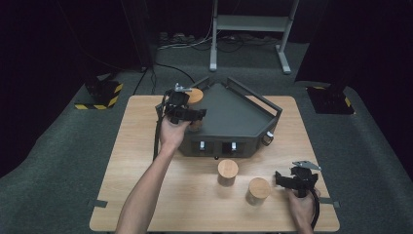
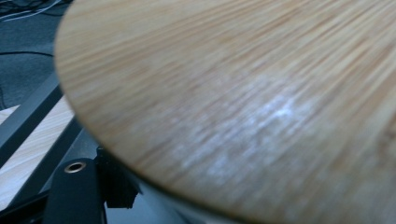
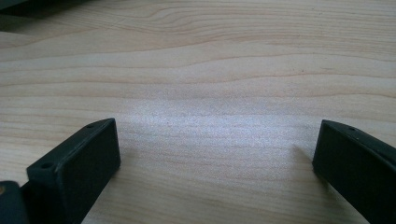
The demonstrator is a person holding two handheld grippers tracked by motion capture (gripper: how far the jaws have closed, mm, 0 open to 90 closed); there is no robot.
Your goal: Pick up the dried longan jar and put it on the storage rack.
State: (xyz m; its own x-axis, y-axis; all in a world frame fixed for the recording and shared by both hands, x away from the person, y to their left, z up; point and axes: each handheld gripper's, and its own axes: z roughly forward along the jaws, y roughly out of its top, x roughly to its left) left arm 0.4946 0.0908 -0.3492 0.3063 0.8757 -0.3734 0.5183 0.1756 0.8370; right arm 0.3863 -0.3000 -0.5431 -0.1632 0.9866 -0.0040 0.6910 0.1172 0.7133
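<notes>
Left gripper (image 1: 191, 114) is clamped on a wooden cylinder (image 1: 195, 95) over the dark tray (image 1: 234, 114); right gripper (image 1: 282, 180) sits spread wide, another cylinder (image 1: 258, 190) just beside it.

We see two black grippers, one in each bare hand, the forearms bare with no sleeve in sight. The left gripper (image 1: 195, 115) is a blocky black body with a small grey plate on top and a black cable trailing down along the forearm. The right gripper (image 1: 278, 178) carries a grey three-cornered plate too, and its cable loops round below the right hand (image 1: 300, 204). Up close, its jaws are matte black rectangular blocks with small screw holes at the corners. On the left one, we make out a brass-ringed hole.
</notes>
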